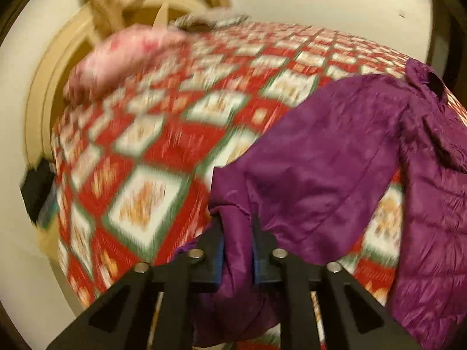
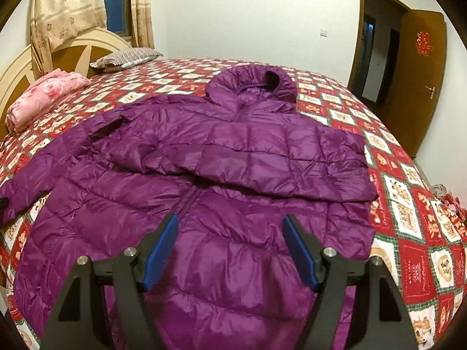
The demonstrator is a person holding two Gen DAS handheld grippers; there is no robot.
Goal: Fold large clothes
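**Left sleeve fold: carry it flat across the chest**

While the left gripper (image 1: 238, 233) has its jaws clamped on the sleeve cuff (image 1: 233, 218), the purple down jacket (image 2: 204, 175) lies face up on the checked bedspread (image 2: 408, 204), its other sleeve (image 2: 262, 157) already across the chest. Right gripper (image 2: 230, 250) hovers over the hem, jaws wide, holding nothing. Suggest: lift the cuff low, lay it over the chest, and pin the slippery body with the right.

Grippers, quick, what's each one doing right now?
Left gripper: shut on the purple jacket's sleeve.
Right gripper: open, empty, above the jacket.
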